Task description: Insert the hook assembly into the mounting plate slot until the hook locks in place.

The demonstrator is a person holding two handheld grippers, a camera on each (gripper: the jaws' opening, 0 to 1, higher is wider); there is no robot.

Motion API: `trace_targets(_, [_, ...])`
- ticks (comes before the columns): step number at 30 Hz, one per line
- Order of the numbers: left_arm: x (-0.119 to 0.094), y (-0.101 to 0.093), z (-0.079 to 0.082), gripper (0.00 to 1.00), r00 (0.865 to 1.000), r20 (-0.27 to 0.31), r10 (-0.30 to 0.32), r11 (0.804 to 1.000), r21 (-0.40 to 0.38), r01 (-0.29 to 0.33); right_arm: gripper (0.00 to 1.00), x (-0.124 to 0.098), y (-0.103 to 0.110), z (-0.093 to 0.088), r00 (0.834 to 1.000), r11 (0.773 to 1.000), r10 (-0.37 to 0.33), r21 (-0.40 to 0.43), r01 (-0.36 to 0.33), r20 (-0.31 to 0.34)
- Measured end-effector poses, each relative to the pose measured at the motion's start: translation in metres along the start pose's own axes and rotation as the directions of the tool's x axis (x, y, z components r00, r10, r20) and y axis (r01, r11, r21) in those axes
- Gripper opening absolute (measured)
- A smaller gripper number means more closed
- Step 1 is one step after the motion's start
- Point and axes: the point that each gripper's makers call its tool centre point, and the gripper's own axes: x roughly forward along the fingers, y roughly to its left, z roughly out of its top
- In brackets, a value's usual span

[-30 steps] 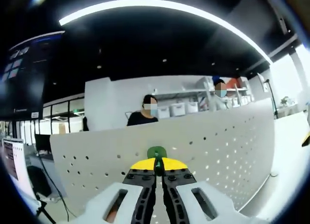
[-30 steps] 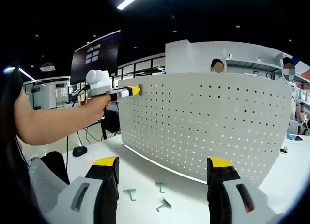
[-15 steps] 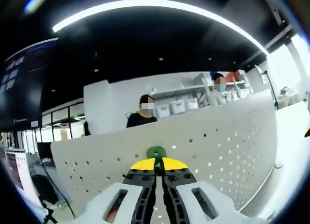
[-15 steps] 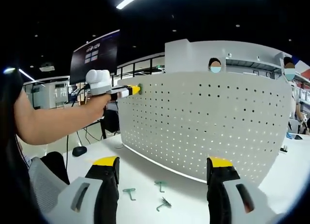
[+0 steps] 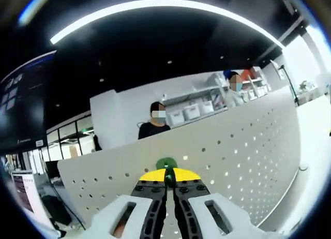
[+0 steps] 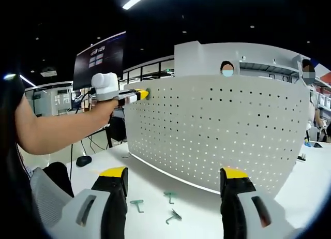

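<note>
Mid-task: left tool (image 5: 165, 183) clamped on green hook (image 5: 166, 164) at pegboard (image 6: 217, 130) top-left, unlocked; right tool (image 6: 173, 197) wide, 3 spare hooks (image 6: 158, 205) on desk (image 6: 155, 182).

Little changes: the left gripper (image 6: 138, 95), clamped on the green hook (image 5: 166, 164), tilts slightly at the pegboard's (image 6: 217, 130) top corner, so its view rolls a touch.
</note>
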Motion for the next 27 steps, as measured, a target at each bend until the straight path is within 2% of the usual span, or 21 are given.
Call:
trace_targets(4, [0.0006, 0.0001, -0.0022, 0.03, 1.0, 0.013, 0.001, 1.0, -0.014, -0.001, 0.71, 0.0007, 0.0018, 0.0003, 1.0, 1.0, 0.004, 0.0, -0.004, 0.001])
trace_targets(12, [0.0014, -0.0003, -0.0021, 0.03, 1.0, 0.022, 0.009, 1.0, 0.007, -0.009, 0.71, -0.0033, -0.0021, 0.0005, 1.0, 1.0, -0.009, 0.005, 0.009, 0.006])
trace_targets(14, [0.001, -0.0014, -0.002, 0.04, 1.0, 0.022, 0.008, 0.999, 0.041, -0.009, 0.7, -0.0036, -0.0017, 0.0001, 1.0, 1.0, -0.01, 0.009, 0.009, 0.007])
trace_targets(16, [0.0017, -0.0032, -0.0024, 0.04, 1.0, 0.012, 0.009, 0.993, 0.12, -0.01, 0.7, -0.0035, -0.0008, -0.0004, 1.0, 1.0, -0.008, 0.01, 0.008, 0.006])
trace_targets(18, [0.0007, -0.0043, -0.004, 0.04, 1.0, 0.008, 0.018, 0.987, 0.158, -0.02, 0.7, -0.0031, 0.0004, -0.0002, 1.0, 1.0, -0.005, 0.008, 0.005, 0.006])
trace_targets(21, [0.0008, -0.0024, -0.0035, 0.05, 1.0, 0.011, 0.016, 0.996, 0.083, -0.017, 0.7, -0.0038, 0.0002, 0.0013, 1.0, 1.0, -0.006, 0.008, 0.006, 0.011])
trace_targets(24, [0.0002, -0.0027, -0.0035, 0.05, 1.0, 0.011, 0.014, 0.996, 0.085, -0.015, 0.7, -0.0048, -0.0017, 0.0015, 1.0, 1.0, -0.01, 0.007, 0.01, 0.011])
trace_targets(27, [-0.001, -0.0032, -0.0033, 0.05, 1.0, 0.018, -0.001, 1.0, -0.012, 0.002, 0.7, -0.006, -0.0028, 0.0015, 1.0, 1.0, -0.014, 0.009, 0.014, 0.012])
